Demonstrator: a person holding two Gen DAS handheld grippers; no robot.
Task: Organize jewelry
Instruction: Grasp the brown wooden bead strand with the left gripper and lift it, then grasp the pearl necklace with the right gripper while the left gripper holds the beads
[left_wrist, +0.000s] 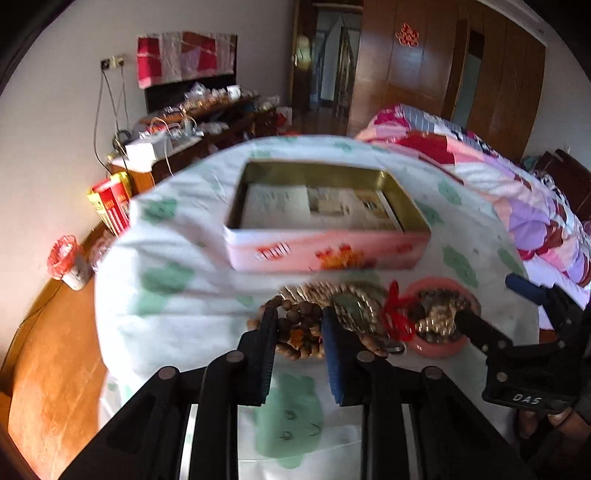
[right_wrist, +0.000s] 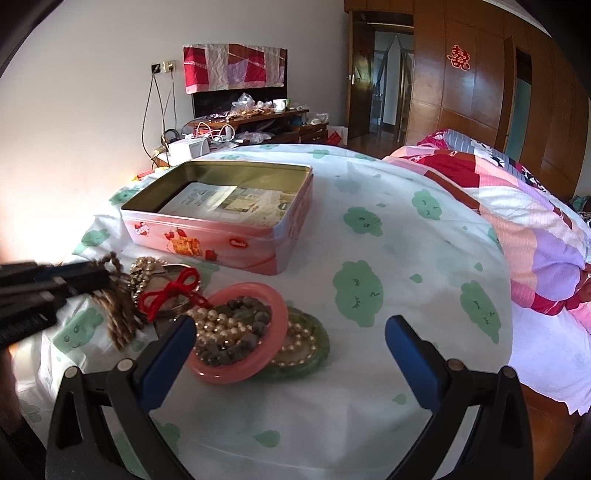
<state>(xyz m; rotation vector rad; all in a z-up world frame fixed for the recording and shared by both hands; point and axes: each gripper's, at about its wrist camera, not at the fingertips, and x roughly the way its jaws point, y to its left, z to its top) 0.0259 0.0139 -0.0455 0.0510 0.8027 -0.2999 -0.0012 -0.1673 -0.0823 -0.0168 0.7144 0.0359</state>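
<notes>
Jewelry (right_wrist: 221, 325) lay heaped on the bed before an open tin (right_wrist: 221, 218), left gripper (left_wrist: 299, 325) jaws pinching limp wooden beads (left_wrist: 295, 328), right gripper (right_wrist: 291, 336) jaws spread beside the stiff, likely slippery pink bangle (right_wrist: 280, 314).

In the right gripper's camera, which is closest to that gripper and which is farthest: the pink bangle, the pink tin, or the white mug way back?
1. The pink bangle, touching or nearly touching the left finger of the right gripper.
2. The pink tin, farther up the bed, left of centre.
3. The white mug, far back on the cluttered cabinet by the wall.
</notes>
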